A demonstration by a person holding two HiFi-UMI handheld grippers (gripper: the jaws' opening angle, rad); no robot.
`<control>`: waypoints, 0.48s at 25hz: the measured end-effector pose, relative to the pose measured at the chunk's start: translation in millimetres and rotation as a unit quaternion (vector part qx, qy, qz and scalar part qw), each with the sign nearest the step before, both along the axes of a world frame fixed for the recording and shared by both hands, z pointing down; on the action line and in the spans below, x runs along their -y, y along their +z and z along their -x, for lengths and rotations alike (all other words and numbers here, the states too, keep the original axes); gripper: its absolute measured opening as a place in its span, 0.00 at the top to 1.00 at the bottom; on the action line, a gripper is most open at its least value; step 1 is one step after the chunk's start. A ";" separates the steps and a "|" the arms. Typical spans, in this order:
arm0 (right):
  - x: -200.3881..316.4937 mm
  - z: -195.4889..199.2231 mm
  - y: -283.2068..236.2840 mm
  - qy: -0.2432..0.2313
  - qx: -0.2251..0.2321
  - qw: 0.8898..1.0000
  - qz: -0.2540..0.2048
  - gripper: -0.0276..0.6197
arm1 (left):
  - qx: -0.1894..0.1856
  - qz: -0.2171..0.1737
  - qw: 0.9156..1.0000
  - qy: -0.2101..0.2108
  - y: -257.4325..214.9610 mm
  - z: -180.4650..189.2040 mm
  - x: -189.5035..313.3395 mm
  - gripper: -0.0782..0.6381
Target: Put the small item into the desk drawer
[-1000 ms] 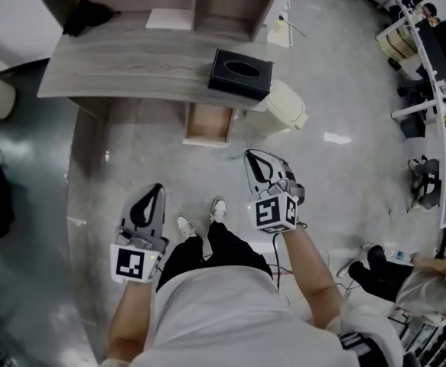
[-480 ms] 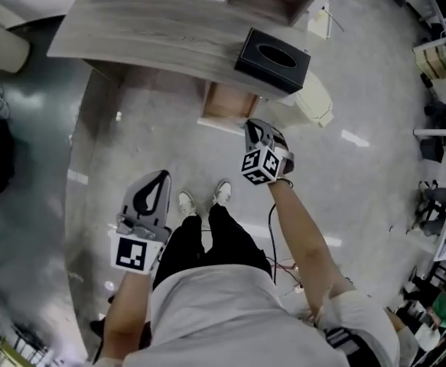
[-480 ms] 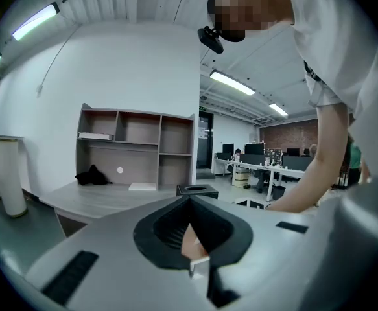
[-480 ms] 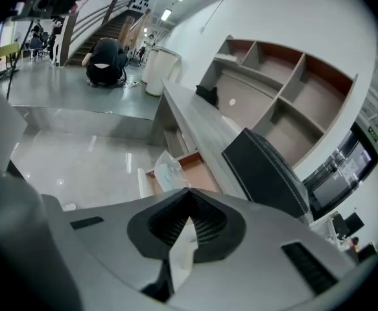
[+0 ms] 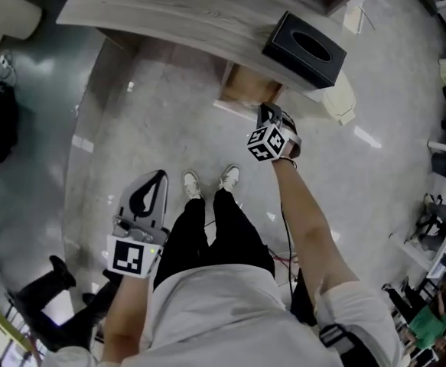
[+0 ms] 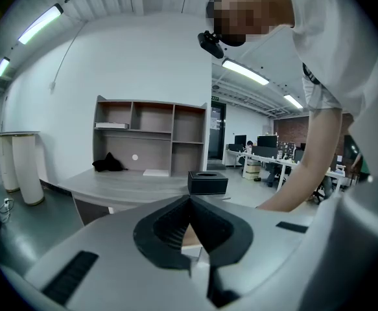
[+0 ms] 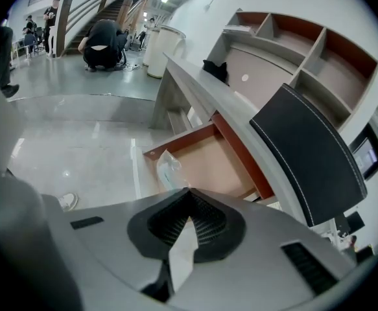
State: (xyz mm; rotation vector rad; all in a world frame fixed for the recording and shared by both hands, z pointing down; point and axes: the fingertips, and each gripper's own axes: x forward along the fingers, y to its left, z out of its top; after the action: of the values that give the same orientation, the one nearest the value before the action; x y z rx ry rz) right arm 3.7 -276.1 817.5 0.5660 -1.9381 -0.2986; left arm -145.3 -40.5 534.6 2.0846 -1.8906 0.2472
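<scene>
The desk drawer [image 5: 250, 90] stands pulled open under the grey desk [image 5: 184, 14]; its wooden floor [image 7: 211, 161] shows in the right gripper view. My right gripper [image 5: 267, 115] is stretched forward at the drawer's front edge. Its jaws [image 7: 190, 193] are shut on a small clear plastic packet [image 7: 165, 167], which sticks out past the tips over the drawer's near corner. My left gripper [image 5: 158, 179] hangs low at my left side, far from the desk. In its own view the left gripper [image 6: 190, 201] is shut with nothing in it.
A black tissue box [image 5: 303, 48] sits on the desk right above the drawer, large in the right gripper view as the black box [image 7: 305, 154]. A white bin [image 5: 339, 102] stands right of the drawer. My shoes [image 5: 190, 183] are on the grey floor. Another person [image 5: 54, 297] is at lower left.
My right gripper has reached forward with the packet from beside my legs to the open drawer's front. The view has tilted toward the desk. The left gripper has stayed put.
</scene>
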 end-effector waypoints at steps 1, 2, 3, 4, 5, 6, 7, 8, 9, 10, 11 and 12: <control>0.2 1.9 4.0 0.001 -0.002 1.000 0.001 0.92 | 0.000 0.003 1.000 -0.002 2.4 1.3 -1.9 0.87; 0.3 3.4 7.9 0.002 -0.003 1.000 0.002 0.92 | 0.000 0.007 1.000 -0.004 4.8 2.3 -3.7 0.87; 0.3 4.5 11.9 0.003 -0.005 1.000 0.003 0.92 | -0.001 0.009 1.000 -0.006 6.8 3.0 -5.4 0.87; 0.1 5.4 15.7 0.004 -0.007 1.000 0.004 0.92 | -0.003 0.011 1.000 -0.009 8.5 3.7 -7.1 0.87; -0.2 6.5 19.4 0.005 -0.008 1.000 0.006 0.92 | -0.004 0.012 1.000 -0.011 9.7 4.5 -8.7 0.87; -0.4 7.7 22.8 0.006 -0.010 1.000 0.007 0.92 | -0.003 0.013 1.000 -0.013 10.6 5.4 -10.5 0.87; -0.4 8.8 25.8 0.008 -0.011 1.000 0.007 0.92 | -0.002 0.014 1.000 -0.014 11.4 6.4 -12.4 0.87; -0.2 9.9 28.7 0.011 -0.012 1.000 0.007 0.92 | -0.001 0.016 1.000 -0.015 12.2 7.5 -14.2 0.87; 0.2 10.8 31.7 0.014 -0.014 1.000 0.008 0.92 | -0.001 0.018 1.000 -0.016 13.0 8.6 -16.0 0.87; 1.0 11.4 34.8 0.018 -0.016 1.000 0.008 0.92 | -0.001 0.020 1.000 -0.018 14.2 9.7 -17.6 0.87; 2.0 11.9 38.1 0.021 -0.018 1.000 0.008 0.92 | -0.001 0.023 1.000 -0.019 15.7 10.7 -19.2 0.87; 2.9 12.7 41.2 0.025 -0.019 0.999 0.009 0.92 | -0.001 0.025 0.999 -0.021 17.2 11.7 -20.8 0.87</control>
State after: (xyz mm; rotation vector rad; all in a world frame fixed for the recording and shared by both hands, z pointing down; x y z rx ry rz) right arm -9.0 -279.0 858.8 0.5915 -1.8847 -0.2583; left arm -157.0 -19.6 551.8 2.0108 -1.9045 0.2795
